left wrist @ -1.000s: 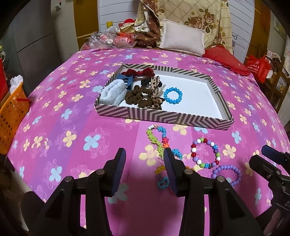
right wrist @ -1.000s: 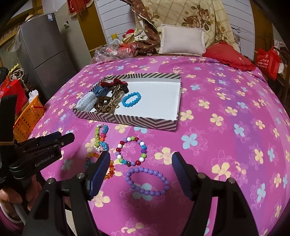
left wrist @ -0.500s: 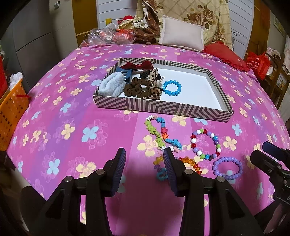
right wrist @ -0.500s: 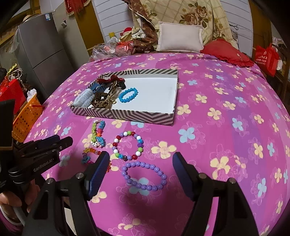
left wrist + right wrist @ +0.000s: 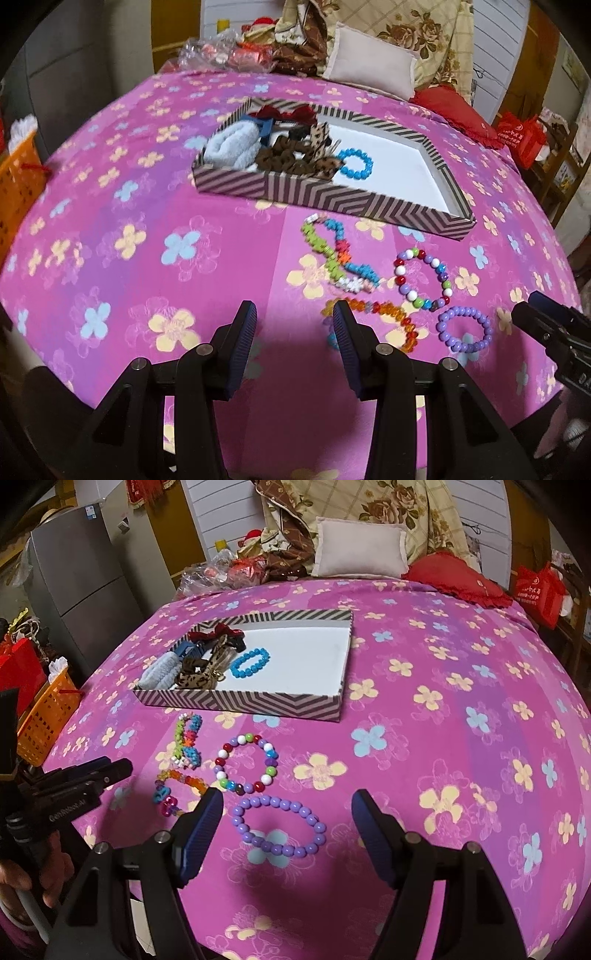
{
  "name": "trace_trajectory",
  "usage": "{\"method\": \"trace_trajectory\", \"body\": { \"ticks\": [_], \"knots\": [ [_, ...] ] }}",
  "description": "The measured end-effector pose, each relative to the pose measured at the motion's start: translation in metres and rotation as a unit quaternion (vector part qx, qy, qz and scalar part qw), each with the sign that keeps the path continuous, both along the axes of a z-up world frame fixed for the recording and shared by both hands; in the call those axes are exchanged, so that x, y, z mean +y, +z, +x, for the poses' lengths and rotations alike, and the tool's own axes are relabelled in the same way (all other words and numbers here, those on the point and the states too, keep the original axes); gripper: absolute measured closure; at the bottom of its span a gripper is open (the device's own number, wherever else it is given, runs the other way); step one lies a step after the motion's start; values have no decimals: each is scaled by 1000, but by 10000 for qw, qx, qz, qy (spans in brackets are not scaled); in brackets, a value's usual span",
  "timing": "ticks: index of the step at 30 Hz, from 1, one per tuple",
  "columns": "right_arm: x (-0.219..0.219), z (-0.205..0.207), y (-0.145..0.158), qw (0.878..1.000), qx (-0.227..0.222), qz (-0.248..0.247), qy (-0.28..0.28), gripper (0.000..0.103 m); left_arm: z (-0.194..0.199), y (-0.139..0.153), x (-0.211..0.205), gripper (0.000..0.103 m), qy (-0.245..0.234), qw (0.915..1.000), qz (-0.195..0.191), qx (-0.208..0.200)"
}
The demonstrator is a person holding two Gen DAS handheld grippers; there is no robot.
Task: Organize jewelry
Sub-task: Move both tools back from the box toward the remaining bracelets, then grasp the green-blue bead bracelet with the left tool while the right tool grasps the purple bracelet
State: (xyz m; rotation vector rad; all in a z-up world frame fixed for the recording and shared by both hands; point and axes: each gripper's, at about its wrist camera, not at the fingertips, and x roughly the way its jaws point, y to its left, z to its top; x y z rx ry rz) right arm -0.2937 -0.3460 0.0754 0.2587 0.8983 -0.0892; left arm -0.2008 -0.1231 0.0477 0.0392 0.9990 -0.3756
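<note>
Two claws of mine are apart and hold nothing. My right claw [image 5: 286,821] hangs over the purple round-bead bracelet [image 5: 279,827] on the pink flowered bed [image 5: 461,709]. My left claw [image 5: 293,332] hangs beside the orange bead bracelet [image 5: 391,315], near the striped cardboard tray [image 5: 332,197].

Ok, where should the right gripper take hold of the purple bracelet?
Come from above and pinch one strand of the purple bracelet on its near arc. It lies flat as an open loop, apart from the others, just ahead of the open right gripper.
</note>
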Motion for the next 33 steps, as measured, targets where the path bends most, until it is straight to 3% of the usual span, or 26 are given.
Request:
{"method": "trace_trajectory", "body": {
  "ticks": [8,20,27,33],
  "knots": [
    [-6,4,-15,9999,114,68,-18,28,20,-17,20,56,227,9978,-348,510],
    [-8,4,-33,9992,284,2,276,28,62,-16,-7,53,248,9962,-537,638],
    [-7,1,-44,9982,392,-87,440,45,79,-19,-22,53,289,9969,-395,621],
    [-2,10,-48,9970,388,-373,548,51,84,-25,-31,53,271,9978,-122,589]
  ]
}}
